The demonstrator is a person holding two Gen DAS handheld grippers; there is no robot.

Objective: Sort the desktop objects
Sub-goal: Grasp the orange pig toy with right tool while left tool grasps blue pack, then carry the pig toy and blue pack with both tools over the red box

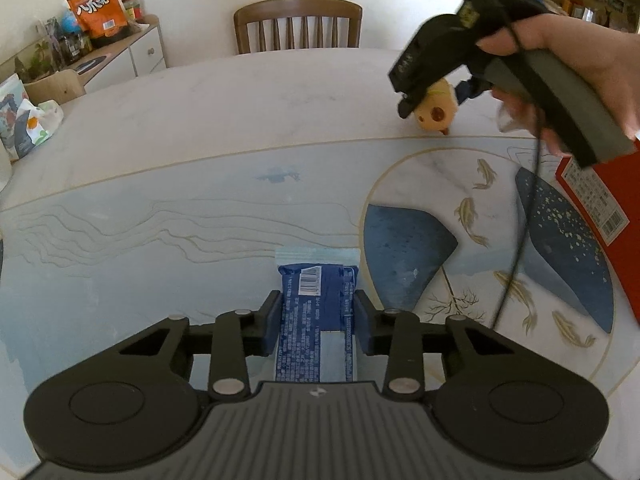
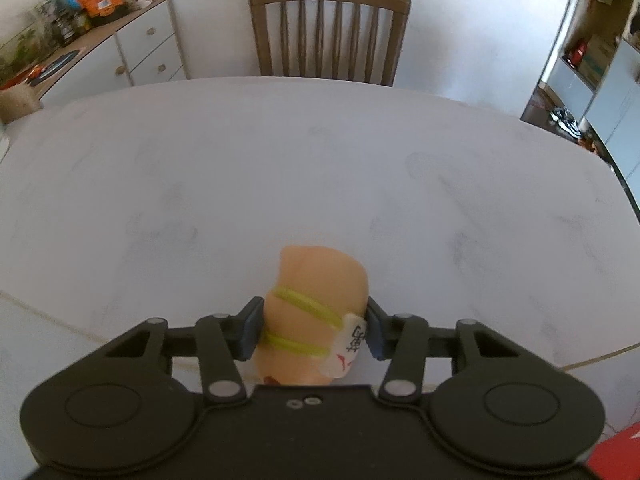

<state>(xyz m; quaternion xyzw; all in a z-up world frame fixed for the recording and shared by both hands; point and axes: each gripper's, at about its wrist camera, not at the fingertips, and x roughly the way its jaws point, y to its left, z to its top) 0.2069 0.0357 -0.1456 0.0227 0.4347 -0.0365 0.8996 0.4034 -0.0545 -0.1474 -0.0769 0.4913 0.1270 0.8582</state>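
My left gripper (image 1: 316,316) is shut on a blue snack packet (image 1: 318,300) with a barcode and white print, held just above the patterned table mat (image 1: 160,232). My right gripper (image 2: 314,328) is shut on a peach-coloured toy figure (image 2: 320,288) with yellow-green bands and a white tag. In the left wrist view the right gripper (image 1: 430,102) holds that toy (image 1: 436,110) low over the white table (image 1: 240,96), at the far right, beyond the mat's edge.
A red box (image 1: 600,200) lies at the right edge of the mat. A wooden chair (image 2: 330,28) stands behind the table. A sideboard (image 2: 132,48) with an orange snack bag (image 1: 98,4) is at the back left. Bags (image 1: 28,124) sit at the table's left edge.
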